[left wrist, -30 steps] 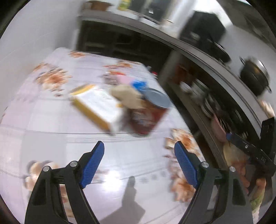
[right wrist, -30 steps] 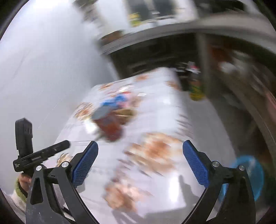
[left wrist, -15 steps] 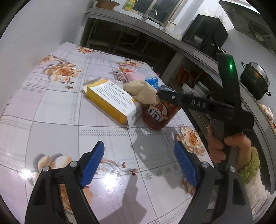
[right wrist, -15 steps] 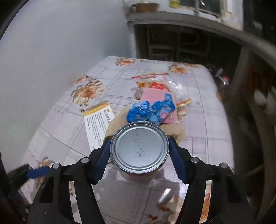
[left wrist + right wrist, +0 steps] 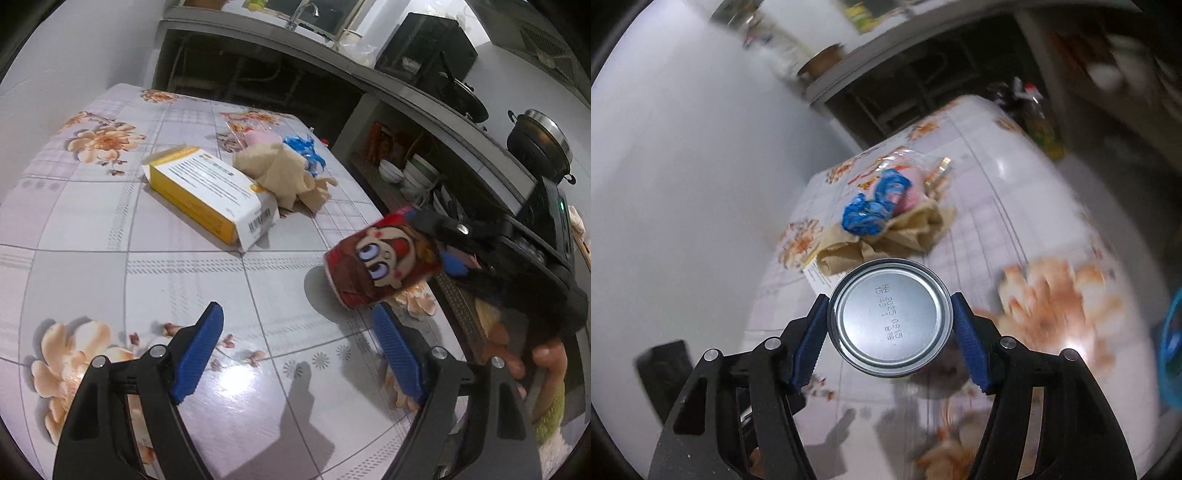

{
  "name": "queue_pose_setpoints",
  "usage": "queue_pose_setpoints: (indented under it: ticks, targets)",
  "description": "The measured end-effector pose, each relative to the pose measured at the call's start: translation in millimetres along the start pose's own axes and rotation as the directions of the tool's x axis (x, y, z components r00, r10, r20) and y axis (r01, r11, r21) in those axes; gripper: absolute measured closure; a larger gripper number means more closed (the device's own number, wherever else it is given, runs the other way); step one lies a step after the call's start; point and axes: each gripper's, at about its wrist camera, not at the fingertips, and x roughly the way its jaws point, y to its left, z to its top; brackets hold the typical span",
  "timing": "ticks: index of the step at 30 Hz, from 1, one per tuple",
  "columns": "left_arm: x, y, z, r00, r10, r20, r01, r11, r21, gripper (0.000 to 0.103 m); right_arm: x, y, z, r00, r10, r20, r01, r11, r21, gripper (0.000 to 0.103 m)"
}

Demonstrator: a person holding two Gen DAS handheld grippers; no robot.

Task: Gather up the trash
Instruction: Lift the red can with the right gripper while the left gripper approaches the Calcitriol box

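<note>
The surface [image 5: 92, 258] is covered with a pale checked cloth with orange flowers. On it lies a yellow and white box [image 5: 210, 195], flat on its side. Just beside the box, touching it, is a crumpled beige paper [image 5: 284, 177], and behind the paper are a blue wrapper [image 5: 873, 210] and a pink packet [image 5: 910, 194].

The right hand-held gripper [image 5: 889, 334] is clamped on a red can [image 5: 384, 267] with a cartoon face — its blue pads press both sides, and the can is lifted off the surface and tilted, near the right edge. From the right wrist view only the silver round end of the can shows.

The left hand-held gripper [image 5: 299, 356] hangs over the near part of the surface with its jaws wide apart — nothing is between them.
</note>
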Motion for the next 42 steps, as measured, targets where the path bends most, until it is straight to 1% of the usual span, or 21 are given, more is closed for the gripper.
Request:
queue_pose_setpoints:
  ticks: [3,6,9,11,13,15,18,20,21,24,27,29,31,32,33,34,35,36,38,40,42]
  targets:
    - [3.6,-4.3,-1.0,1.0,-0.009,-0.008,0.009,1.0,0.009,0.022,-14.5,-16.2,-13.3,0.999,0.034,-0.014,-0.033,0.997,0.068,0.041]
    - [7.8,-8.6,-0.5,1.0,-0.008,-0.021,0.008,1.0,0.016,0.022,-25.6,-21.5,-27.8,0.998,0.022,-0.052,-0.019,0.998,0.06,0.04]
    - [11.6,-12.2,0.0,1.0,0.008,-0.03,-0.007,1.0,0.03,0.023,-36.6,-16.8,-42.4,0.995,-0.031,-0.095,0.029,0.999,-0.022,0.035]
    - [14.4,-11.9,-0.1,0.999,0.014,-0.04,-0.013,0.999,0.029,0.023,-43.8,-14.8,-46.5,0.994,-0.043,-0.105,0.035,0.996,-0.079,0.026]
    - [16.0,-10.7,-0.5,0.999,0.018,-0.048,-0.017,1.0,0.025,0.024,-51.9,-9.7,-43.6,0.993,-0.065,-0.098,0.051,0.989,-0.141,0.018]
    - [16.1,-10.6,-1.0,0.999,0.021,-0.05,-0.02,1.0,0.023,0.024,-54.0,-8.4,-36.3,0.993,-0.057,-0.099,0.041,0.986,-0.16,0.015]
    - [15.7,-11.2,-2.1,0.998,0.024,-0.052,-0.023,1.0,0.022,0.024,-37.8,-6.4,-23.5,0.986,-0.047,-0.159,0.028,0.992,-0.119,0.015]
    - [14.1,-11.3,-2.7,0.998,0.026,-0.052,-0.025,0.999,0.02,0.024,-18.5,-7.5,-21.3,0.973,-0.052,-0.223,0.037,0.997,-0.071,0.015]
    - [13.3,-11.1,-2.5,0.998,0.026,-0.052,-0.025,0.999,0.019,0.024,-4.6,-9.8,-20.3,0.963,-0.042,-0.265,0.032,0.999,-0.042,0.017]
    - [7.8,-4.8,1.3,0.998,0.033,-0.048,-0.033,0.999,0.005,0.024,17.6,-13.7,-21.9,0.942,-0.039,-0.334,0.04,0.999,-0.003,0.037]
    - [-0.6,10.6,15.4,0.999,0.048,-0.022,-0.049,0.998,-0.032,0.024,32.0,-14.0,-28.4,0.926,0.017,-0.377,-0.005,0.999,0.033,0.039]
    - [-3.3,27.4,31.6,0.998,0.061,-0.012,-0.062,0.994,-0.09,0.024,32.3,-9.0,-30.9,0.931,0.004,-0.365,-0.001,1.0,0.008,0.039]
    - [-3.3,45.9,49.1,0.997,0.071,-0.009,-0.072,0.983,-0.169,0.024,26.4,-2.8,-32.8,0.949,-0.025,-0.313,0.016,0.999,-0.032,0.04]
    - [-3.0,55.3,58.2,0.997,0.074,0.002,-0.072,0.976,-0.206,0.024,21.7,0.0,-33.2,0.959,-0.037,-0.281,0.022,0.998,-0.054,0.04]
    - [-1.0,66.7,69.8,0.996,0.084,0.008,-0.079,0.964,-0.253,0.024,13.7,5.7,-34.4,0.973,-0.062,-0.221,0.041,0.994,-0.099,0.04]
    - [1.1,73.7,77.4,0.996,0.092,0.005,-0.087,0.955,-0.282,0.024,8.6,8.5,-35.3,0.979,-0.082,-0.186,0.059,0.99,-0.128,0.04]
    - [3.8,81.4,85.5,0.995,0.096,0.003,-0.09,0.943,-0.32,0.024,1.9,14.7,-38.3,0.984,-0.127,-0.122,0.104,0.978,-0.182,0.04]
    - [6.6,88.4,92.4,0.996,0.092,0.007,-0.083,0.931,-0.355,0.024,-3.5,21.4,-42.9,0.983,-0.176,-0.057,0.158,0.958,-0.239,0.04]
    - [17.3,100.1,107.3,0.995,0.096,-0.003,-0.088,0.902,-0.422,0.024,-7.8,26.8,-47.4,0.976,-0.219,0.004,0.211,0.933,-0.293,0.04]
    - [29.4,106.2,119.7,0.993,0.114,-0.008,-0.104,0.879,-0.466,0.024,-11.8,29.1,-53.8,0.972,-0.231,0.041,0.232,0.918,-0.323,0.04]
    - [38.1,108.4,125.6,0.988,0.152,-0.016,-0.14,0.864,-0.483,0.022,-14.4,32.1,-58.7,0.965,-0.252,0.078,0.263,0.9,-0.347,0.04]
